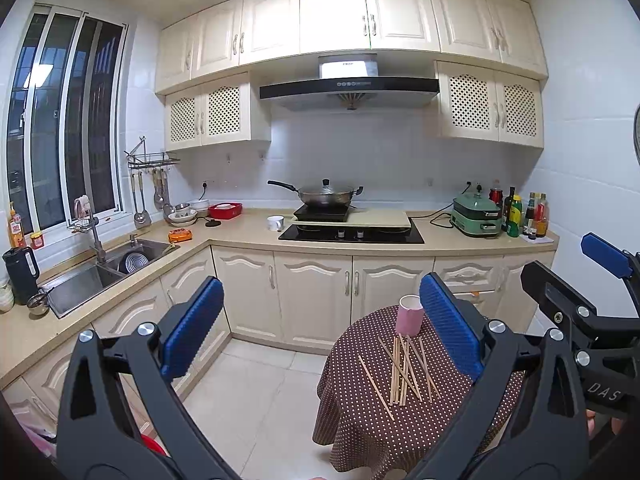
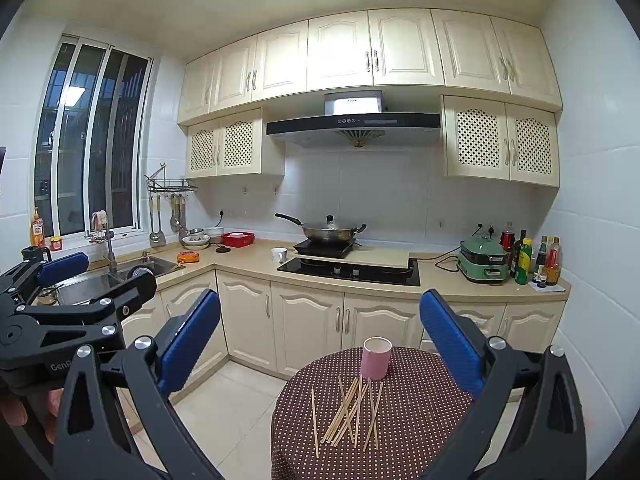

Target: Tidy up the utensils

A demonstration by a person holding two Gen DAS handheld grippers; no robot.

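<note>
Now, from the left wrist, the left gripper [image 1: 320, 328] hangs high above the floor with its blue pads spread wide and holding nothing, while the chopsticks [image 1: 402, 372] lie in a loose heap on the dotted table [image 1: 360, 420] just in front of the pink cup [image 1: 409, 314], and the right gripper [image 1: 568, 276] shows at the right edge, also spread apart. Over to the right wrist: its own fingers [image 2: 452, 338] gape wide and empty too, chopsticks [image 2: 352, 412] scattered near the upright cup [image 2: 376, 357], the left gripper [image 2: 100, 276] showing at far left.
</note>
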